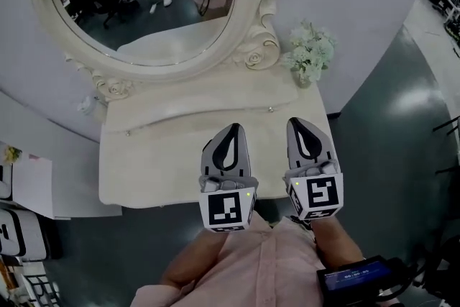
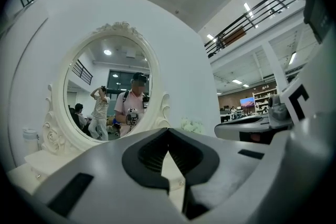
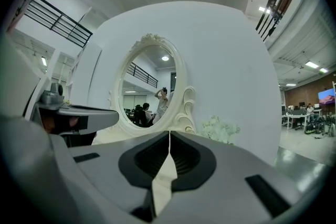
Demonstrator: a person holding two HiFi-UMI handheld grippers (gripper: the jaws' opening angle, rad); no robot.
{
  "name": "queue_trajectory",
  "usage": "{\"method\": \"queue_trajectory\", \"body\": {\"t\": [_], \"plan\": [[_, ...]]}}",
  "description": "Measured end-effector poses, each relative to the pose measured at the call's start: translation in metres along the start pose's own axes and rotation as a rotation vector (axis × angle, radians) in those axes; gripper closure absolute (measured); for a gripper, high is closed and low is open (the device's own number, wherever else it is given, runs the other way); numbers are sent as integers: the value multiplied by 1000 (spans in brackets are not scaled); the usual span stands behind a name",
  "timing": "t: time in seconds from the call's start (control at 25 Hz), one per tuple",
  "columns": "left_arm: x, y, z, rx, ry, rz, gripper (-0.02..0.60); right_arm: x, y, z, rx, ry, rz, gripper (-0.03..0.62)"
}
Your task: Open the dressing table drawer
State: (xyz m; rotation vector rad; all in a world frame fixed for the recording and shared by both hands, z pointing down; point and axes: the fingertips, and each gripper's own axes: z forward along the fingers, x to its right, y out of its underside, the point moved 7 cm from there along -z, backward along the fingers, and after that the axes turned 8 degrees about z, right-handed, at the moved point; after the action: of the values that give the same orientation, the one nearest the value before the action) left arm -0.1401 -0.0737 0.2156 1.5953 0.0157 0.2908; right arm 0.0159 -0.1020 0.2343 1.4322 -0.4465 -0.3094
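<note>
Beyond the left hand-held gripper [image 1: 233,127] lies the drawer [image 1: 188,121].

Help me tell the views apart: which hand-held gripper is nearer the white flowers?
The right hand-held gripper: it is over the dressing table's right end, close to the flowers, while the left hand-held gripper is nearer the middle.

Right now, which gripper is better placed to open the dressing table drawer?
Left, probably. The left gripper sits over the middle of the dressing table; the right gripper is nearer its right end. Both are shut; the drawer is out of sight.
</note>
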Motion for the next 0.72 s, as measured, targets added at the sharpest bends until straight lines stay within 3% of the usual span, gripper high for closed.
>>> {"method": "queue_trajectory", "body": {"t": [0.32, 0.72], "plan": [[-13, 17, 28, -49, 32, -13, 560, 13, 1, 27, -24, 38, -2, 574], [-3, 48, 71, -137, 9, -49, 560, 44, 30, 66, -104, -16, 14, 574]]}}
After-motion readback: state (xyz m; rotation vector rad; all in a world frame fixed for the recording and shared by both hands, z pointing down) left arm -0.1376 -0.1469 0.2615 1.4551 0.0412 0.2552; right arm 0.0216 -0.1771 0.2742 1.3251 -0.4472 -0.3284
